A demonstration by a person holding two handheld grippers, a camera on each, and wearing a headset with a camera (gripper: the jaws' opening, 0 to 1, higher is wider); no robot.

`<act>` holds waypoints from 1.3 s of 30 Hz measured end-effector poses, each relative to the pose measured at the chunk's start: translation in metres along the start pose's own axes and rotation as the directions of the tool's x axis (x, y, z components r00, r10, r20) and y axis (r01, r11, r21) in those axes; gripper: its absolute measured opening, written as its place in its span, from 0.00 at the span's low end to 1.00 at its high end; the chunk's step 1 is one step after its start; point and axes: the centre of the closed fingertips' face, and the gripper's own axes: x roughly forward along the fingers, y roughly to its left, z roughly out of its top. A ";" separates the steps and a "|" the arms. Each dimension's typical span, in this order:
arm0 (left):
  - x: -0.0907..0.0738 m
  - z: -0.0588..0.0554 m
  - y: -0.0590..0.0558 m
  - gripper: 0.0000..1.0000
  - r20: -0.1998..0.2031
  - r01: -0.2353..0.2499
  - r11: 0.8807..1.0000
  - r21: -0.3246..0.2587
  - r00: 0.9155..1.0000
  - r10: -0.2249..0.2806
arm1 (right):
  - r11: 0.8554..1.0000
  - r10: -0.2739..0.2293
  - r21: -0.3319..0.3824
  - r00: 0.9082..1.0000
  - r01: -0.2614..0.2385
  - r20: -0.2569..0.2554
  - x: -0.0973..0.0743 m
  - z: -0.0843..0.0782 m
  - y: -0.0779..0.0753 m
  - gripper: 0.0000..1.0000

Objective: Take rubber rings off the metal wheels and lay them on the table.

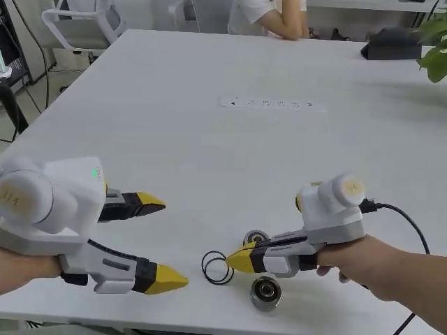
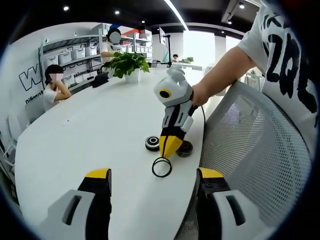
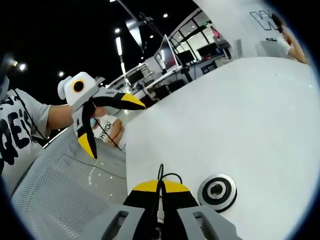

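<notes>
A thin black rubber ring [image 1: 216, 268] lies flat on the white table [image 1: 230, 160] near its front edge. My right gripper [image 1: 234, 260] is shut, its yellow tips pinching the ring's right edge. Its own view shows the shut tips [image 3: 160, 186] with the ring's arc [image 3: 172, 175] curving out of them. Two metal wheels sit beside it, one behind the jaws [image 1: 256, 238] and one in front [image 1: 266, 292], dark around its rim. The left gripper [image 1: 164, 241] is open and holds nothing, a short way left of the ring [image 2: 162, 167], pointing at the right gripper [image 2: 171, 145].
A person sits at the table's far end [image 1: 279, 17]. A dark bag [image 1: 391, 45] and a plant [image 1: 436, 49] stand at the far right. A mesh chair back [image 2: 250, 150] is close to the table's near edge. A cable [image 1: 405, 216] trails from the right gripper.
</notes>
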 end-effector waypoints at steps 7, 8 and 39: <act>0.001 -0.003 0.000 0.67 -0.008 0.004 1.000 -0.003 1.000 -0.004 | 0.999 -0.034 -0.032 0.999 0.034 -0.023 -0.002 -0.004 -0.007 0.00; 0.001 -0.004 0.000 0.67 -0.011 0.004 1.000 -0.002 1.000 -0.004 | 0.999 -0.037 -0.036 0.999 0.036 -0.024 -0.002 -0.004 -0.007 0.00; 0.015 0.006 0.003 0.65 -0.038 0.041 0.999 0.033 0.998 -0.040 | 0.977 -0.093 -0.182 0.992 0.108 0.086 -0.044 0.014 -0.007 0.29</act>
